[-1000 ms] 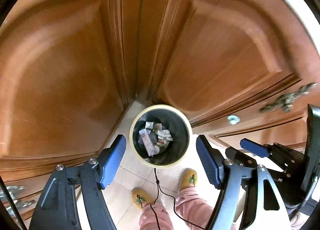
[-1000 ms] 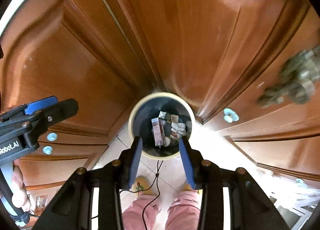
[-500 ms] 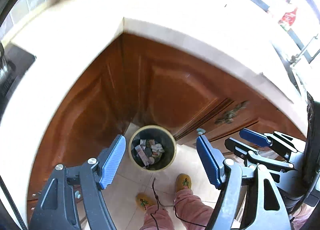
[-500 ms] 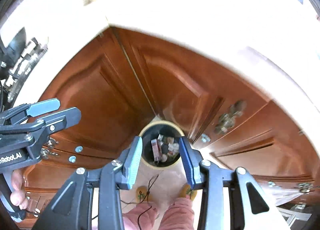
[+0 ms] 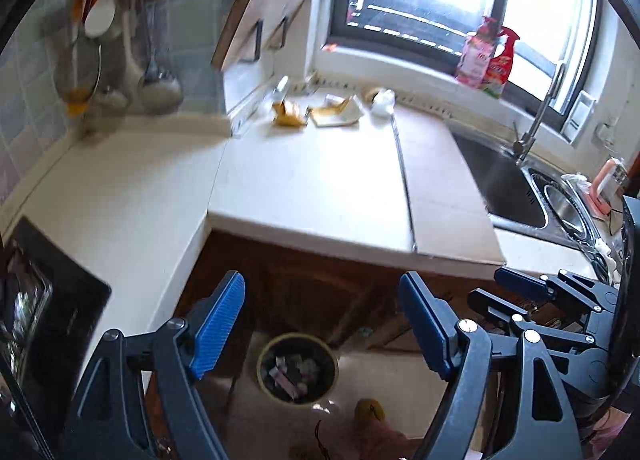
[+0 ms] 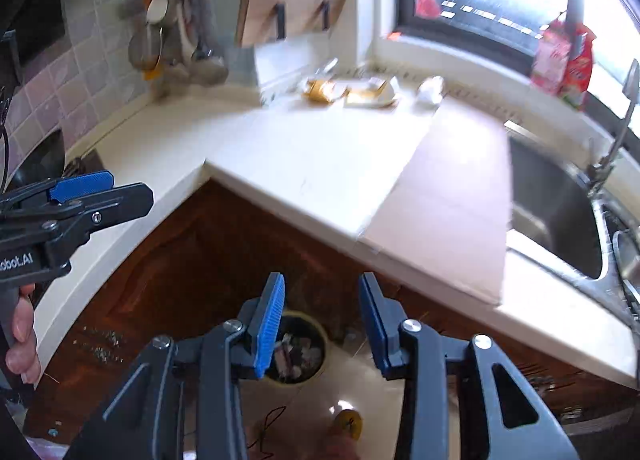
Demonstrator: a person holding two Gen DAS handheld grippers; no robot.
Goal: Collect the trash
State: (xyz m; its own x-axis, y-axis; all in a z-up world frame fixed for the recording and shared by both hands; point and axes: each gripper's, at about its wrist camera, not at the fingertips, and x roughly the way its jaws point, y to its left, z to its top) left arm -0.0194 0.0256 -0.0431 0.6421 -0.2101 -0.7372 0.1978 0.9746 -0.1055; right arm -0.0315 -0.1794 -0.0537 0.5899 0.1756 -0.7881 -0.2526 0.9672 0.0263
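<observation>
Left wrist view: the left gripper (image 5: 322,324) is hanging above the floor with its blue-padded fingers (image 5: 218,326) spread wide and released, grasping nothing.
Right wrist view: the right gripper (image 6: 322,318) is showing its fingers (image 6: 270,326) parted and released, nothing sitting between them.
Trash bin: a round bin (image 5: 297,368) with a pale rim is standing on the tiled floor at 6 o'clock in the left view, in front of the brown cabinet doors (image 5: 316,300); paper scraps and wrappers are lying inside it. In the right view the same bin (image 6: 298,352) is showing between the two fingers, partly hidden by the left one.
Trash on the bench: a crumpled yellow wrapper (image 5: 289,113), a flat torn packet (image 5: 336,111) and a white crumpled wad (image 5: 382,99) are lying at 12 o'clock, at the back of the white bench (image 5: 312,179) under the window, well apart from both grippers. The right view is blurring them, yet the wrapper (image 6: 320,89) and the wad (image 6: 431,91) are showing.
Other gripper: the right gripper's body is entering the left view at 4 o'clock; the left gripper (image 6: 72,195) is entering the right view at 9 o'clock.
Sink: a steel sink (image 5: 504,187) with a tap is sitting at 3 o'clock.
Sill: two red-and-pink bottles (image 5: 486,57) are standing at 1 o'clock.
Feet: a yellow slipper (image 5: 370,414) is showing near the bin.
</observation>
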